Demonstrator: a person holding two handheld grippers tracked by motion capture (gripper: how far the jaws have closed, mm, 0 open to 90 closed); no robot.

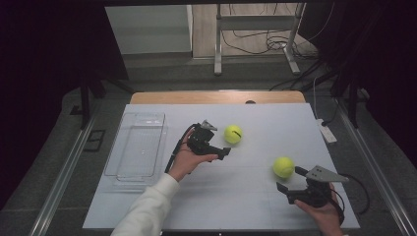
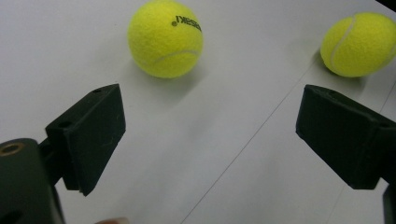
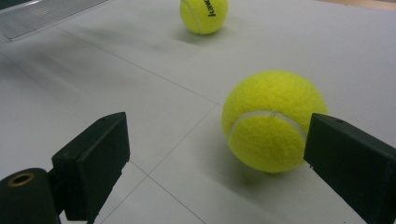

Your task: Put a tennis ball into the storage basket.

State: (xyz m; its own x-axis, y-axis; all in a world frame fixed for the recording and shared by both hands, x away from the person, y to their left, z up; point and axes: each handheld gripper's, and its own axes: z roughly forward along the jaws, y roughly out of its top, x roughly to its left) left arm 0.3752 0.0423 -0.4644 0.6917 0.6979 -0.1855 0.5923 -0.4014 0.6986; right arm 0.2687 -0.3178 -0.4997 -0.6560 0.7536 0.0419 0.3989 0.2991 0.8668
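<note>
My right gripper [image 3: 215,158] is spread, one fuzzy tennis ball [image 3: 273,121] just inside its right jaw; my left gripper [image 2: 210,135] gapes short of the other ball [image 2: 165,38], smooth white table [image 1: 255,196] all around.

White sleeve [image 1: 147,209], black two-jaw grippers, grey triangular plate [image 1: 322,174], black cables

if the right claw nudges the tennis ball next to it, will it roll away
Probably yes: the fuzzy yellow tennis ball is round and sits free on the flat white table, so an off-centre touch should send it rolling. The open right claw has one jaw close beside it. The felt cover looks grippy, so a squeeze would likely hold.
</note>
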